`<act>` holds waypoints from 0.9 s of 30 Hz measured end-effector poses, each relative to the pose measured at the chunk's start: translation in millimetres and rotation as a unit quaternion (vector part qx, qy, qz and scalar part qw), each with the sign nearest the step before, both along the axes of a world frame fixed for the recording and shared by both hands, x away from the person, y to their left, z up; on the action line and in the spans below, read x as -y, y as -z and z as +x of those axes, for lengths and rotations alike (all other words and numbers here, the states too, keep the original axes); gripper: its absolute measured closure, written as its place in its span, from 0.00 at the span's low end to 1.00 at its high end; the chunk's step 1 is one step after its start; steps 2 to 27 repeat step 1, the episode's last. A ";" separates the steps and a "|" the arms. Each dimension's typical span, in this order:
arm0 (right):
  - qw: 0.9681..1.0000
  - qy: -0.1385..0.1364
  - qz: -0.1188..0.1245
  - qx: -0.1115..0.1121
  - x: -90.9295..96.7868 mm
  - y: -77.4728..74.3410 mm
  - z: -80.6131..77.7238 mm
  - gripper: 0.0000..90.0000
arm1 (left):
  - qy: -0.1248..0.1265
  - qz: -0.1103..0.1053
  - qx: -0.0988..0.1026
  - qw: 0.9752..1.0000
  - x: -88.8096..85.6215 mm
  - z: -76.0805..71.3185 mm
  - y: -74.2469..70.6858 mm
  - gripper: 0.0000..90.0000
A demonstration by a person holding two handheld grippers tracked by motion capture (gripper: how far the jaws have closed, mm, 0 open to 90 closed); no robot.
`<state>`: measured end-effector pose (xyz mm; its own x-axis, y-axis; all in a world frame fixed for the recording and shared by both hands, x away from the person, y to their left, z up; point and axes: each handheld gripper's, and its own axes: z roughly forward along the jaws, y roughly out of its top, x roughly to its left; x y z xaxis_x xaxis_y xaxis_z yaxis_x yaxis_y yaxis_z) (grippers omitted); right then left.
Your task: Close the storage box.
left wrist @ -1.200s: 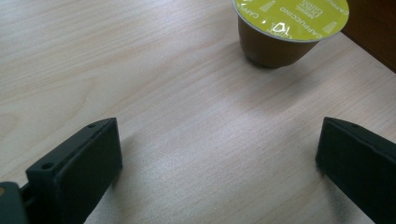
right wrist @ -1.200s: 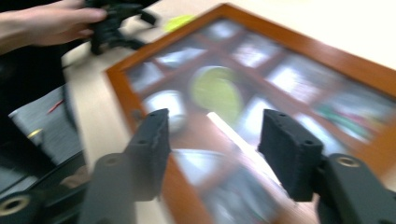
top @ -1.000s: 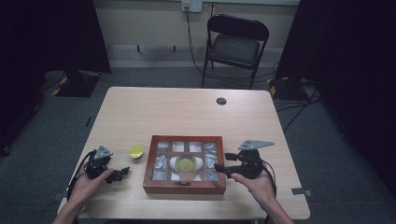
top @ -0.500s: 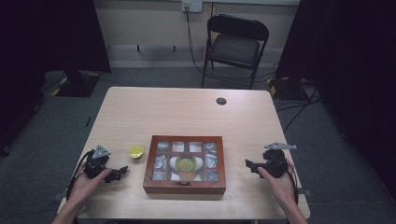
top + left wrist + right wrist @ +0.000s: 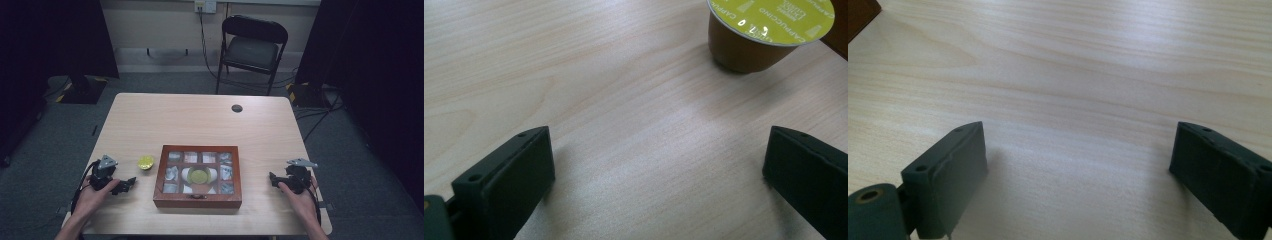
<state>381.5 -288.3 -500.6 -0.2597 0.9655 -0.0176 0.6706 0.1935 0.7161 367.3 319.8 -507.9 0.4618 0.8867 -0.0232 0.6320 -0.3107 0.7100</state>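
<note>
High view: pale wooden table [image 5: 210, 120], wooden box [image 5: 198, 175] with a glass lid near the front edge, closed.
Box contents: small compartments under the glass, a yellow-green capsule [image 5: 198, 176] in the middle one.
Loose capsule [image 5: 146, 162]: on the table just left of the box, apart from it; in the left gripper view, yellow lid reading CAPPUCCINO, brown body, upright, ahead of the jaws towards the right.
Left tongs [image 5: 127, 183]: low over the table at the front left, held by a hand [image 5: 92, 196], jaws wide apart, nothing between them.
Right tongs [image 5: 272, 179]: front right, well clear of the box, held by the other hand [image 5: 296, 194], jaws spread wide over bare wood.
Beyond the table: folding chair [image 5: 252, 47], grey floor.
</note>
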 end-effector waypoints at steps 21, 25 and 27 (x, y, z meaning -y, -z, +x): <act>1.000 0.004 0.000 0.000 0.2 -0.1 -0.3 0.08 | -0.002 -0.001 0.000 1.000 0.1 -0.1 0.1 0.00; 1.000 0.004 0.000 0.000 0.2 -0.1 -0.3 0.08 | -0.002 -0.001 0.000 1.000 0.1 -0.1 0.1 0.00; 1.000 0.004 0.000 0.000 0.2 -0.1 -0.3 0.08 | -0.002 -0.001 0.000 1.000 0.1 -0.1 0.1 0.00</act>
